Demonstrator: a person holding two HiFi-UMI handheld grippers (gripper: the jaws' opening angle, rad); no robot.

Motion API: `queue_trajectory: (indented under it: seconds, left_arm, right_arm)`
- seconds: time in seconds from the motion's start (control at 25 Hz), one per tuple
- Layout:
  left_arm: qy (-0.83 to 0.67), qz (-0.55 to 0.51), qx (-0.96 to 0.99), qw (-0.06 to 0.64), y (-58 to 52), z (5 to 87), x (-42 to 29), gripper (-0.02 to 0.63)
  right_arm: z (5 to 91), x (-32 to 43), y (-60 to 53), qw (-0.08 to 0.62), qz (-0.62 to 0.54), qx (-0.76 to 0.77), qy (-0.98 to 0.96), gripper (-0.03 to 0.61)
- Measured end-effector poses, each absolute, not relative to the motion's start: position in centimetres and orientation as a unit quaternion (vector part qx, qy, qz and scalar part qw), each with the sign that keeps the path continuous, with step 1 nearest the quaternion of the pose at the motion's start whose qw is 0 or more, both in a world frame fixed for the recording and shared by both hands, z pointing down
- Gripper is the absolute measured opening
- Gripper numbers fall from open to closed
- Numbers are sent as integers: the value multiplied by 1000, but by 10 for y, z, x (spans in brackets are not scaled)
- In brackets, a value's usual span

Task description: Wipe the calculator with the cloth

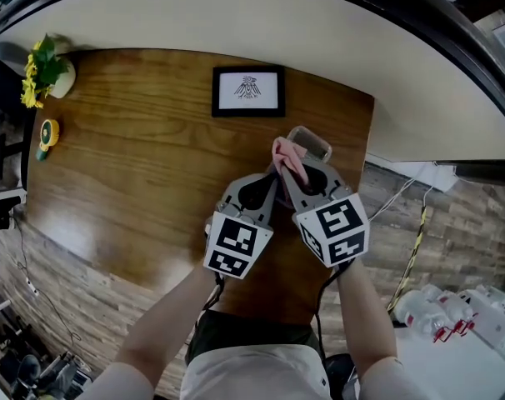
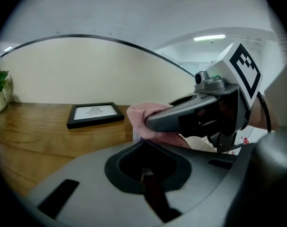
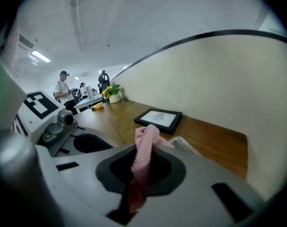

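Right gripper (image 1: 292, 176) clamped on pink cloth (image 1: 287, 158). Left gripper (image 1: 272, 180) closed, apparently pinching near edge of calculator (image 1: 312, 142). Calculator directly ahead of cloth, touching it; long axis judged to run away from operator; right gripper nearer. Wooden table (image 1: 136, 165) underneath. Framed picture (image 1: 248, 90) beyond, well apart.

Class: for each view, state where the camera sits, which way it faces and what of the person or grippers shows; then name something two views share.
Head view: on the person's head, steeply down at the table; forearms, left gripper, right gripper show.
Left gripper view: rides the left gripper, shut on the calculator, facing the framed picture; right gripper with cloth crosses it.
Right gripper view: rides the right gripper, shut on the cloth, facing along the table; left gripper at left.
Shared: the framed picture.
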State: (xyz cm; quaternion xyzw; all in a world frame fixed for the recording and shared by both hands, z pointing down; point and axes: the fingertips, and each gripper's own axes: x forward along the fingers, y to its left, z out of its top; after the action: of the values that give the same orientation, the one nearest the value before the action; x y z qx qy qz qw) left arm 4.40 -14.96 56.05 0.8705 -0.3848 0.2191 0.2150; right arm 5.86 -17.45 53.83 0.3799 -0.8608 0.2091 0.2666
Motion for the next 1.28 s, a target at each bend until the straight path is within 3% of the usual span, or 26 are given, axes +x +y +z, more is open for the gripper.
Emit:
queue_trajectory:
  seconds: [0.32,0.52,0.72,0.88,1.08,1.28]
  left_arm:
    - [-388,210,870,221,-151,560,42,3]
    - [-382,207,872,224,-150,561,42,3]
    - [-385,203,870,229,-151,562,42,2]
    - [-380,198,871,240,-149,560,41,2]
    - [-375,186,871,258,-135,554,32,2]
    - [-384,177,867,262,-132,556,29,3]
  right_arm:
    - [555,66,-158,334,183,359,-852,21]
    - [556,100,-137,345,206,377,-834,18]
    - [579,155,-120,412,221,416,-780,18]
    - [559,167,-123,344,254,455,-781,20]
    - [515,123,-142,244,257,446,-822,23]
    - [518,64,-154,237,250,397,-851,23]
